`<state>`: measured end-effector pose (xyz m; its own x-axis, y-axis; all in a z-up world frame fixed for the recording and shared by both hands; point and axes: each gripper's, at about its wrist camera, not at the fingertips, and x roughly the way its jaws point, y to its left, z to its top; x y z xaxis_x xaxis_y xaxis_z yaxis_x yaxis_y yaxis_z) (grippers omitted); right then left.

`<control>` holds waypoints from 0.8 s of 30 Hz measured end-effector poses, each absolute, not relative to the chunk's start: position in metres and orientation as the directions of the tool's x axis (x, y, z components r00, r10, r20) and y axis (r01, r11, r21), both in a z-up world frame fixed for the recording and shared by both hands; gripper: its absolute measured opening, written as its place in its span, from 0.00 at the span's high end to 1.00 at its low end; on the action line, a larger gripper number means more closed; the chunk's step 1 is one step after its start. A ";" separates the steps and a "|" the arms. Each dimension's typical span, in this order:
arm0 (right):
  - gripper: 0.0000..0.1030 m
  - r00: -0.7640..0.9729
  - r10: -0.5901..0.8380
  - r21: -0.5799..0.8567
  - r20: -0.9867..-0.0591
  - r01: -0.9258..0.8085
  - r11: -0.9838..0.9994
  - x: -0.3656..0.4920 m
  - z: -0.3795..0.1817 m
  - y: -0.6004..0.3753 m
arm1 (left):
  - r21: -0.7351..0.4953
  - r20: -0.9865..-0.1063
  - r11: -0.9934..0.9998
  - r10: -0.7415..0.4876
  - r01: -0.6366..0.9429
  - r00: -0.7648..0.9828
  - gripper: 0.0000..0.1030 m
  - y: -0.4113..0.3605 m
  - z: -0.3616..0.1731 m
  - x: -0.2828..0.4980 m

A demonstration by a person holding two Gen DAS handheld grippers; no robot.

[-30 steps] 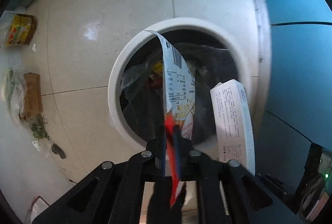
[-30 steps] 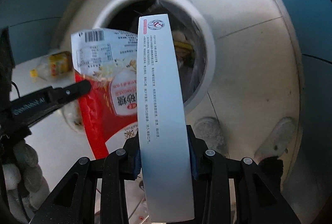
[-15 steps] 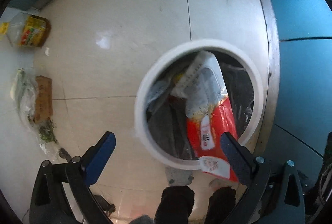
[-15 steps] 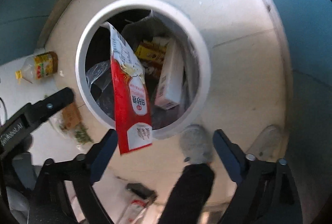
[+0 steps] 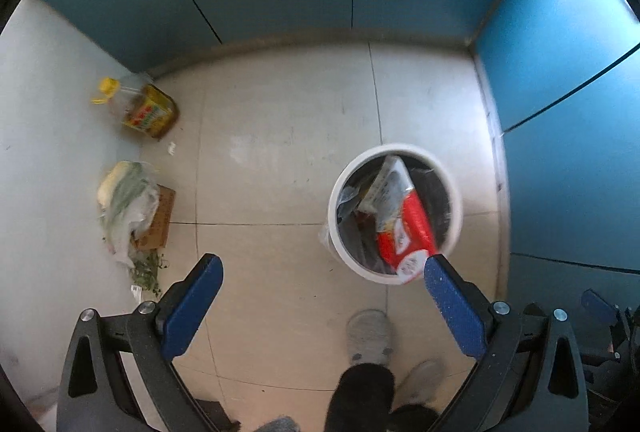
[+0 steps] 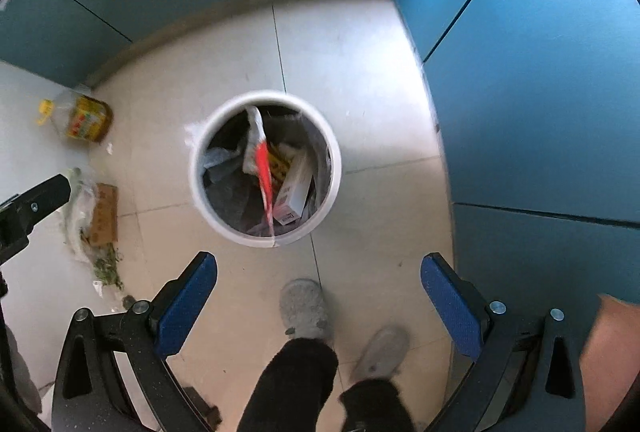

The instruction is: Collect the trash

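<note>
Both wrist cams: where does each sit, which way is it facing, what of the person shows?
Left wrist: on the left hand-held gripper, open, looking down at the floor; trash bin ahead to the right, oil bottle far left; slippers and a dark trouser leg below.
Right wrist: on the right hand-held gripper, open, looking down with the trash bin centred; slippers, both legs, bare skin at right edge.
Shared: bin, red wrapper, oil bottle, slippers.

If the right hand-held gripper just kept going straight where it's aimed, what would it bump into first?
Probably the white round trash bin, most likely the red-and-white snack bag sticking up over its rim. The right hand-held gripper is open and nothing shows in between, though depth is hard to judge.
</note>
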<state>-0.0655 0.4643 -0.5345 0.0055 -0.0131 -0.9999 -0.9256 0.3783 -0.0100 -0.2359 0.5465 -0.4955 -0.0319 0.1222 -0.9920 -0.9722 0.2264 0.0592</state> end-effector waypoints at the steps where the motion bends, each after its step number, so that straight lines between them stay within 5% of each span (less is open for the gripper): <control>1: 0.00 0.013 0.008 -0.009 -1.000 -0.927 0.376 -0.067 -0.519 0.460 | 0.054 -0.990 0.219 0.142 -0.974 -0.023 0.00 0.539 -0.477 -0.238; 16: 0.00 0.042 0.334 0.065 -0.942 -0.951 0.303 -0.062 -0.210 0.315 | 0.027 -0.899 0.195 0.433 -0.980 0.061 0.00 0.372 -0.216 -0.246; 24: 0.00 0.005 0.453 0.116 -0.892 -0.964 0.238 -0.064 -0.087 0.237 | -0.038 -0.877 0.211 0.462 -0.977 0.134 0.00 0.302 -0.145 -0.254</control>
